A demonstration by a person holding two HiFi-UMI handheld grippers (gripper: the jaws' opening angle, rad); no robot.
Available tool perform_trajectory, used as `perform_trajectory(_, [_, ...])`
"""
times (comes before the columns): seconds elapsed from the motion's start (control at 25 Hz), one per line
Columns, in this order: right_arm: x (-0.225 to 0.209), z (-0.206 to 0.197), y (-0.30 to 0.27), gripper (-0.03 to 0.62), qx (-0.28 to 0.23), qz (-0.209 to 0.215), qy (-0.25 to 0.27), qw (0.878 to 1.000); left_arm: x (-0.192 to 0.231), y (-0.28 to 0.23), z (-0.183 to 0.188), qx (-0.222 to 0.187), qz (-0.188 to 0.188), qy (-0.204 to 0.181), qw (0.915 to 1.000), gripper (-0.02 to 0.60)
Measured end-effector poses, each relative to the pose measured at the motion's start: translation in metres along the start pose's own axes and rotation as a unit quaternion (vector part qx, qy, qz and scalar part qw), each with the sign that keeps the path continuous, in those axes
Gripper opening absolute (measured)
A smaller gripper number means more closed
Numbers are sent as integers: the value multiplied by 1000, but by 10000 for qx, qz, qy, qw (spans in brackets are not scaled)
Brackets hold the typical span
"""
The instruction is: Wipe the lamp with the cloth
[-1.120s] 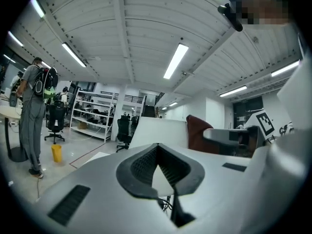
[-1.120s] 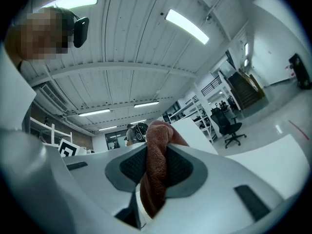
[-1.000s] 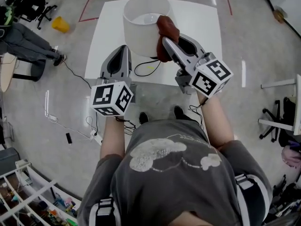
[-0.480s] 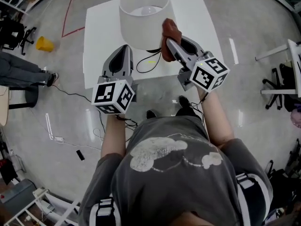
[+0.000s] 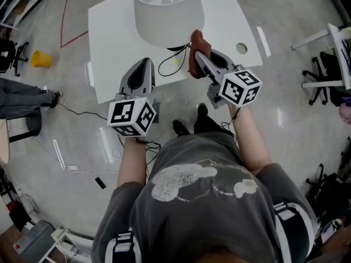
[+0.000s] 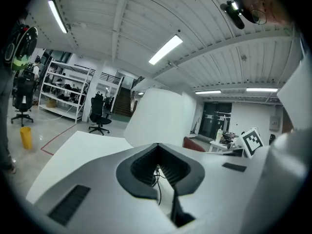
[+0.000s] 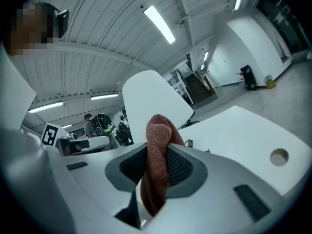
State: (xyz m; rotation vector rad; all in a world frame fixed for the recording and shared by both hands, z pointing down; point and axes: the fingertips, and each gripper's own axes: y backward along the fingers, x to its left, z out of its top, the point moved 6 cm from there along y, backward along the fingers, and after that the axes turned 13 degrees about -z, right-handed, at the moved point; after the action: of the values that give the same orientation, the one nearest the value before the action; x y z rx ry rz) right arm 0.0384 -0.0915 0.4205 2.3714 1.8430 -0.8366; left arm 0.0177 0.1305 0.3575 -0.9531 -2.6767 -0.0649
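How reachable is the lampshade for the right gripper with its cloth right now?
Probably yes. The right gripper, jaws shut on the cloth, sits close beside the lampshade with nothing between; the left gripper is off to the other side.

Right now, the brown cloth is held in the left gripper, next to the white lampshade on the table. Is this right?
Not quite. The brown cloth is held in the right gripper, not the left: the right gripper view shows its jaws closed on the cloth. The rest holds: the cloth is next to the white lampshade on the table.
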Motion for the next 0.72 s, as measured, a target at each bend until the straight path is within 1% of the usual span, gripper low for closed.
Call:
perform_trajectory(0.08, [-1,-6,6,86,58,26,22,10000,-1,-1,-5,10,24,37,10000,6])
perform_trajectory(0.16, [-2,4,4,86,15,82,74,9999,3,-9,0,-2,59,1,10000,6])
perform_trajectory(0.28, [6,34,1,86,-292,256,189,9991,7,-17,16,-48,115,-154,9998,6])
perform_trajectory(0.36, [18,53,7,86,-585,462,271,9968,4,-14,25,-73,158,-301,9994,6])
perform_trajectory(0.48, [35,84,21,86,-1104,917,394,9889,-5,-13,37,-178,280,-468,9984,6])
perform_trajectory(0.6, [56,111,31,86,-1397,1304,578,9799,-11,-11,49,-305,339,-578,9973,6])
perform_trajectory(0.72, [80,124,23,86,-1514,1430,786,9749,-3,-7,60,-375,251,-667,9968,6])
